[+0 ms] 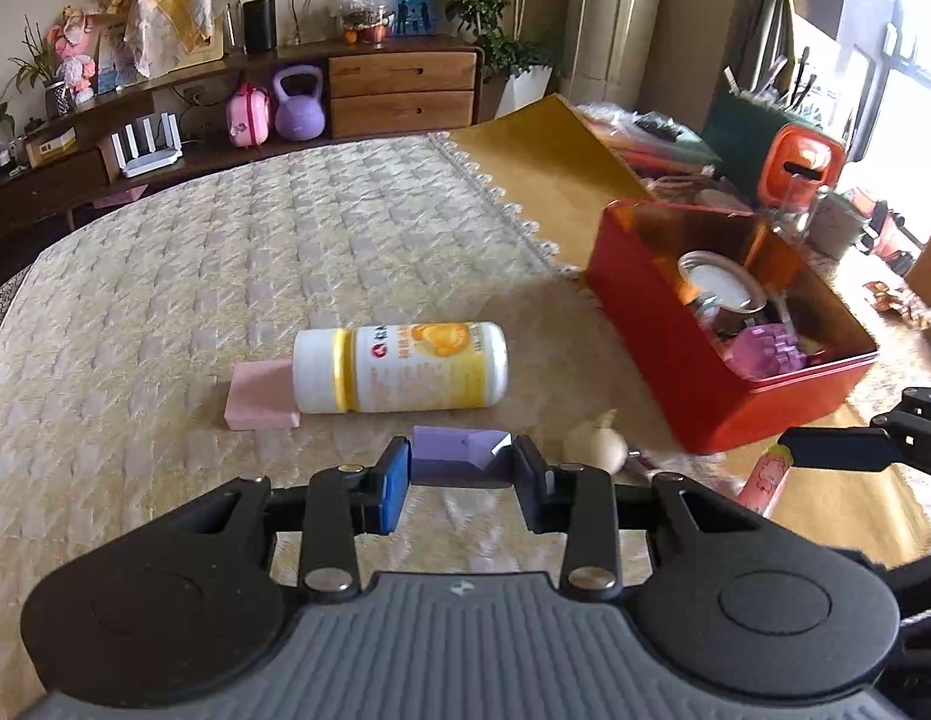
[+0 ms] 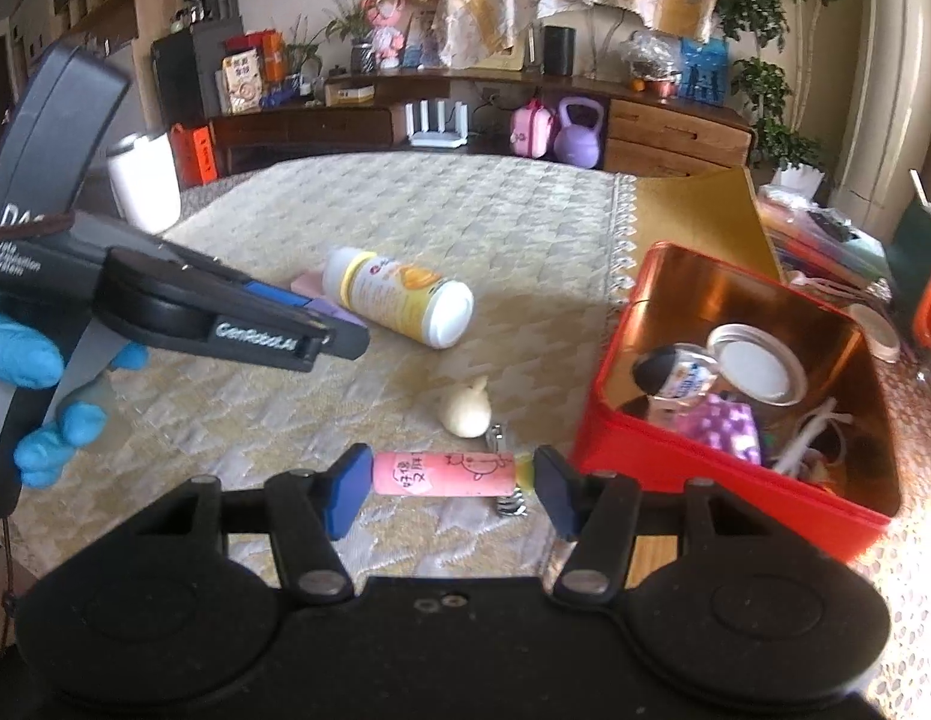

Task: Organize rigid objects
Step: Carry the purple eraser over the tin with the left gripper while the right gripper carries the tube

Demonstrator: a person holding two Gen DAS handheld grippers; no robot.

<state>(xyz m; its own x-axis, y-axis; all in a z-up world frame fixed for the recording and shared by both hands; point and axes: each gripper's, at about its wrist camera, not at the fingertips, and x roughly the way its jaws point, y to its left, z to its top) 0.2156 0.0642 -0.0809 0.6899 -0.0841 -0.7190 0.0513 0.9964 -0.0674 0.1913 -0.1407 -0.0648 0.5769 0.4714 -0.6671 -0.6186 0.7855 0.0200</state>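
Both tongs loaded, raised above the desk.
Left tongs point(image 1: 462, 468) are clamped on a purple block point(image 1: 459, 456); beyond it a pink block point(image 1: 258, 399) touches a toppled white bottle point(image 1: 399, 367). A cream figurine point(image 2: 465, 411) lies mid-desk. Right tongs point(image 2: 444, 483) grip a pink tube point(image 2: 444, 474) end to end. The red tin point(image 2: 735, 480), far right, holds jars and clutter.

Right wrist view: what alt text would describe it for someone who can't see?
The right gripper holds a pink tube endwise above a quilted table, beside an open red tin of small items. A white bottle lies behind.
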